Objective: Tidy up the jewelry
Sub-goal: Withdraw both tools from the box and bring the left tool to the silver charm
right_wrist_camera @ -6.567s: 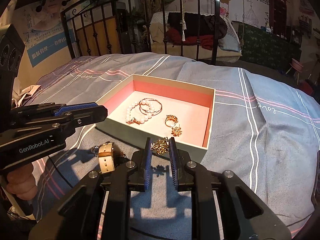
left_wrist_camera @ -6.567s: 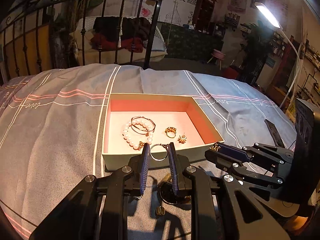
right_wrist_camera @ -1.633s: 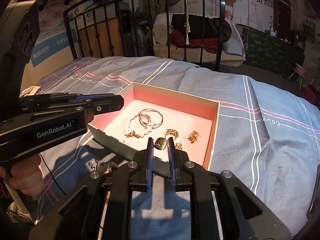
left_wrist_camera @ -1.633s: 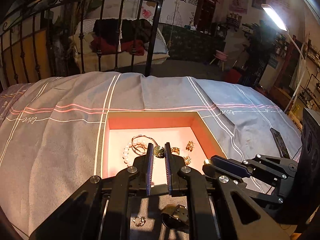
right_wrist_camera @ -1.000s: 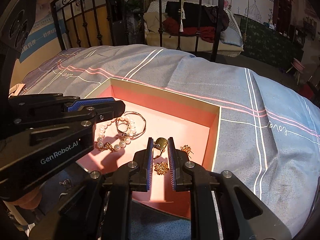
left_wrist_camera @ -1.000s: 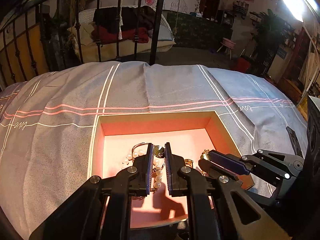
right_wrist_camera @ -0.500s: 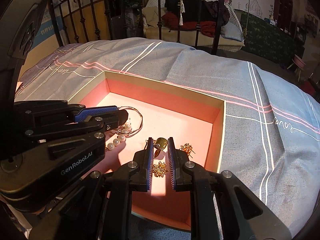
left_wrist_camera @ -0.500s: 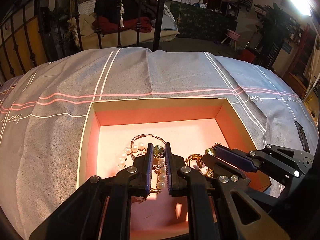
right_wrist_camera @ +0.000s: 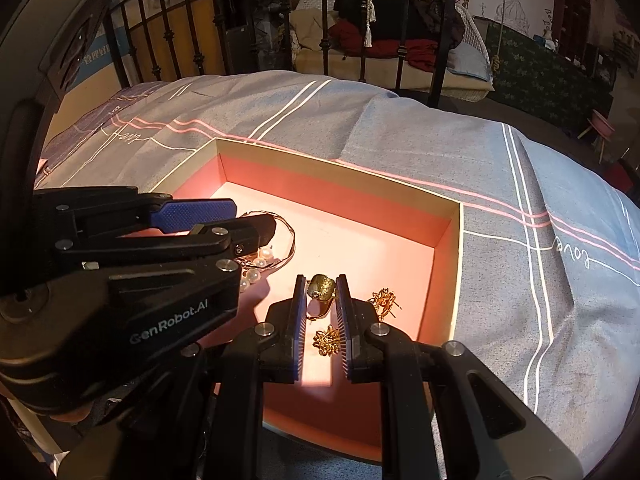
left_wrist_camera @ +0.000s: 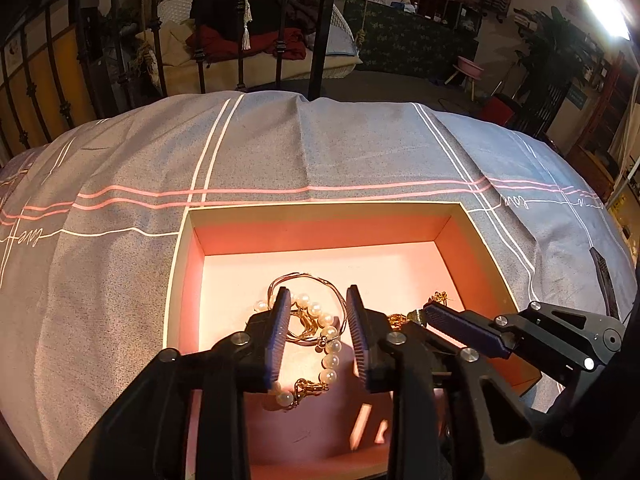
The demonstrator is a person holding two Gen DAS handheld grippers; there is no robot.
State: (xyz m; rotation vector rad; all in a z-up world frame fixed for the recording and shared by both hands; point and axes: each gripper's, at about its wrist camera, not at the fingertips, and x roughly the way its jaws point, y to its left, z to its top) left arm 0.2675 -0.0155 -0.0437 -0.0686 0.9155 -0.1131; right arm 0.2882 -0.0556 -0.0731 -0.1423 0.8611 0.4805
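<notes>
Grey bedding (left_wrist_camera: 320,148) with pink and white stripes covers the bed you work on, with a black iron bedstead (left_wrist_camera: 320,20) behind it. On the bedding sits a shallow cream cardboard box with a pink inside (left_wrist_camera: 320,232). Your left gripper (left_wrist_camera: 316,316) hangs over the box, its jaws having just been opening and now spread; nothing is pinched between them, and below them a white pearl bracelet (left_wrist_camera: 326,344) lies on the box floor, tangled with a thin silver wire bangle (left_wrist_camera: 308,280). Your right gripper (right_wrist_camera: 321,300) is pressed onto a small olive-gold pendant (right_wrist_camera: 322,286), held above the box floor. A gold cluster earring (right_wrist_camera: 328,340) lies beneath those jaws, and another gold earring (right_wrist_camera: 384,300) just beside the right finger.
</notes>
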